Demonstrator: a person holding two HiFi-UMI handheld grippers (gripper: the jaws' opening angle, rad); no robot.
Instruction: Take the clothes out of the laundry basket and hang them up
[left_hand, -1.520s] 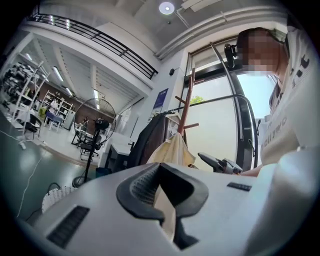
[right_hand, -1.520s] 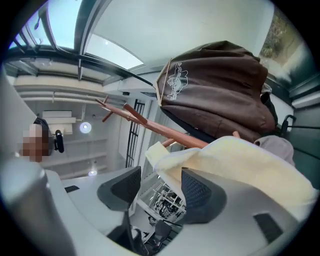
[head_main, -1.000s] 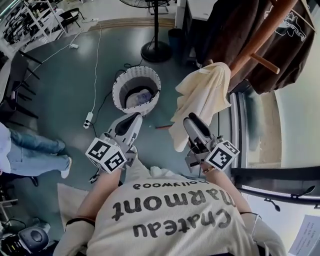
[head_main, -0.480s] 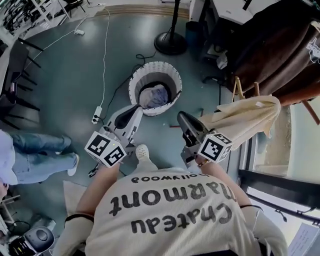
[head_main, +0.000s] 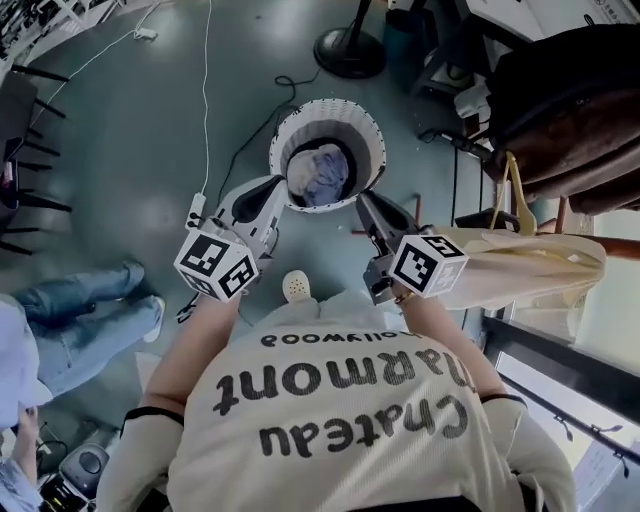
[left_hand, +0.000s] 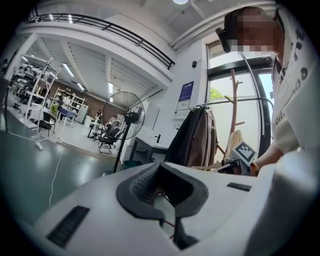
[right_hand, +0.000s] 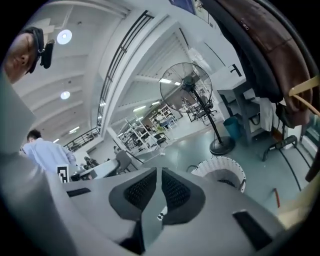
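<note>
The white laundry basket (head_main: 372, 132) stands on the floor ahead of me, with pale bluish clothes (head_main: 318, 172) bunched inside; its rim also shows in the right gripper view (right_hand: 222, 166). My left gripper (head_main: 274, 184) hovers at the basket's near left rim, shut and empty (left_hand: 161, 171). At the near right rim is my right gripper (head_main: 363, 199); its jaws have just closed with nothing between them (right_hand: 159, 173). To my right a cream shirt (head_main: 535, 268) hangs on a wooden hanger (head_main: 513, 190), away from both grippers.
Dark brown coats (head_main: 573, 105) fill the rack at upper right. A standing fan's base (head_main: 350, 50) sits beyond the basket, and a cable with a power strip (head_main: 196, 208) runs along the floor at left. Someone in jeans (head_main: 75, 320) stands far left.
Both grippers have swung away from the coat rack to the basket's near rim. The right gripper has come off the cream shirt, which stays hanging, and its jaws went from wide to together.
</note>
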